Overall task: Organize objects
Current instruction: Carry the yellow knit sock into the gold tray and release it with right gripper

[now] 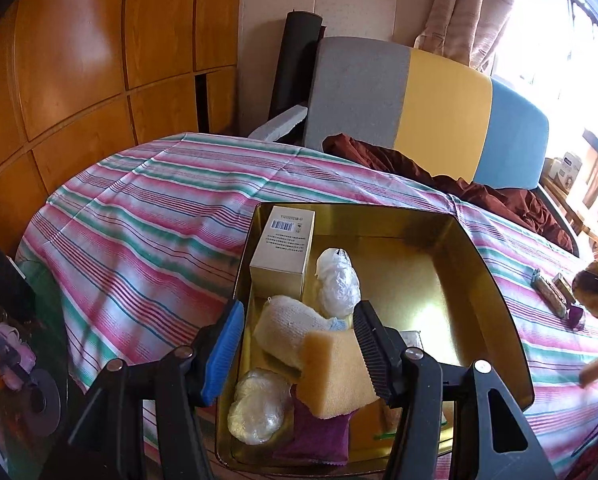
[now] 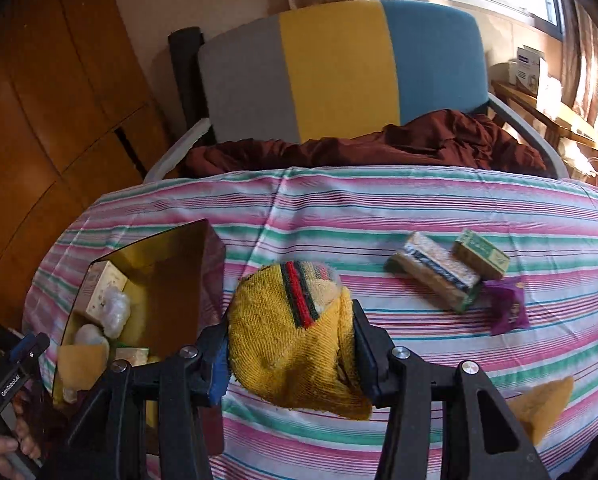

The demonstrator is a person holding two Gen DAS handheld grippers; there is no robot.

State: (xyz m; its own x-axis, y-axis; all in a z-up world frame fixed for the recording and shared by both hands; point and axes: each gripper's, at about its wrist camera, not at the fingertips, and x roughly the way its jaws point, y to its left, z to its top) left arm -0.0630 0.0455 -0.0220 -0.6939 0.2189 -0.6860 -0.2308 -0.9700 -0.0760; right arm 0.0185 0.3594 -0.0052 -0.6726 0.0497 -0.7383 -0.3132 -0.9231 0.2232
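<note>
Right tongs (image 2: 289, 350) grip the yellow cloth (image 2: 295, 344) — left tongs (image 1: 297, 350) wide over the tin (image 1: 495, 280).

A tin (image 2: 171, 280) is sitting near the bed's (image 2: 339, 208) left edge, holding a carton (image 1: 283, 250) at its far-left corner; two boxes (image 2: 439, 272) are lying toward the right edge.

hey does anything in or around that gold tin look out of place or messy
Inside the gold tin, the yellow sponge sits tilted, propped on the purple cloth rather than flat. Everything crowds the tin's left side. Nothing looks spilled or damaged.
</note>
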